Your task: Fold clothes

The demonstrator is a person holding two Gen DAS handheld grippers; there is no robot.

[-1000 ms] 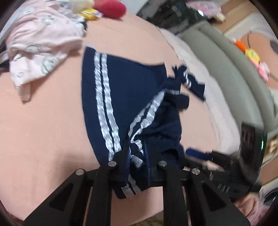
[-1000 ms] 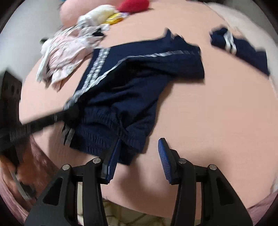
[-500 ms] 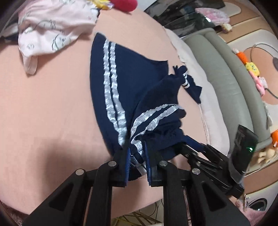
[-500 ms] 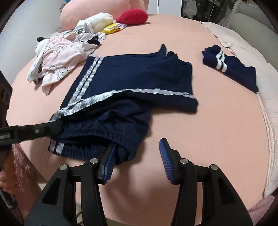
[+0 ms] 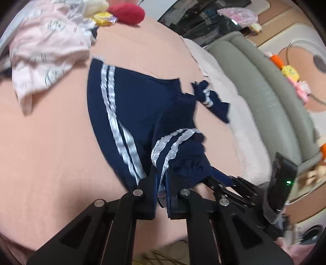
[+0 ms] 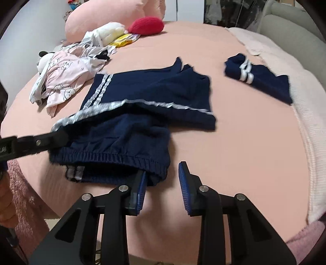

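Observation:
Navy trousers (image 6: 142, 126) with white side stripes lie half folded on the pink bed sheet (image 6: 224, 152). My left gripper (image 5: 161, 177) is shut on the striped edge at one end of the waistband; in the right wrist view it shows as a black finger (image 6: 59, 136) at the left. The trousers (image 5: 132, 106) stretch away from it across the bed. My right gripper (image 6: 162, 175) stands at the other end of the elastic waistband. Its jaws are closing, with the corner of the waistband against the left pad (image 6: 141, 183) and a gap to the right pad.
A pink printed garment (image 6: 63, 75) is heaped at the far left, with a red cushion (image 6: 146, 25) and a pink pillow (image 6: 106, 16) behind. A folded navy piece with white stripes (image 6: 258, 81) lies at the right by a pale blanket (image 6: 295, 102). A grey sofa (image 5: 264, 91) stands beyond.
The left jaws have closed tight on the striped edge. The right jaws have narrowed around the waistband's corner. The waistband now lies drawn out between the two grippers.

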